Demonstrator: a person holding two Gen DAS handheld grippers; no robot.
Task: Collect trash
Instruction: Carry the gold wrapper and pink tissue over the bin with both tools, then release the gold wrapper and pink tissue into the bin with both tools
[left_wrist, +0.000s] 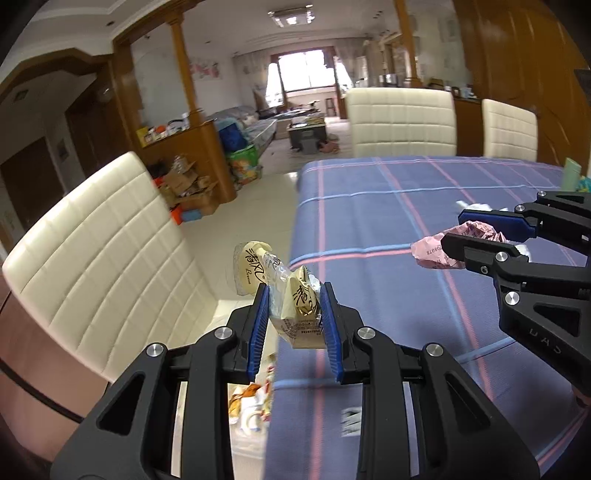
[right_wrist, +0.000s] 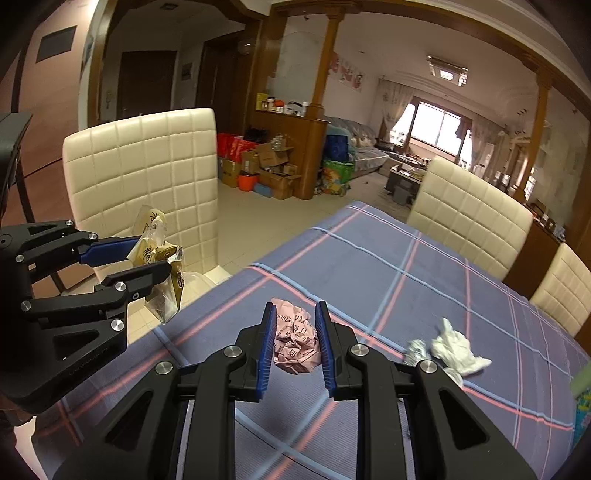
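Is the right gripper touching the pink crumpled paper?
Touching. The right wrist view shows the right gripper with both blue pads pressed on the pink crumpled paper.

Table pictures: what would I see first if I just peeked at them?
Two black tools with blue pads, each squeezing trash. The left tool holds a crinkly cream wrapper past the table edge; the right tool holds a crumpled pink paper over the plaid tablecloth. White tissue lies nearby.

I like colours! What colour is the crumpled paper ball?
Pink with dark print, the crumpled paper ball shows best in the right wrist view.
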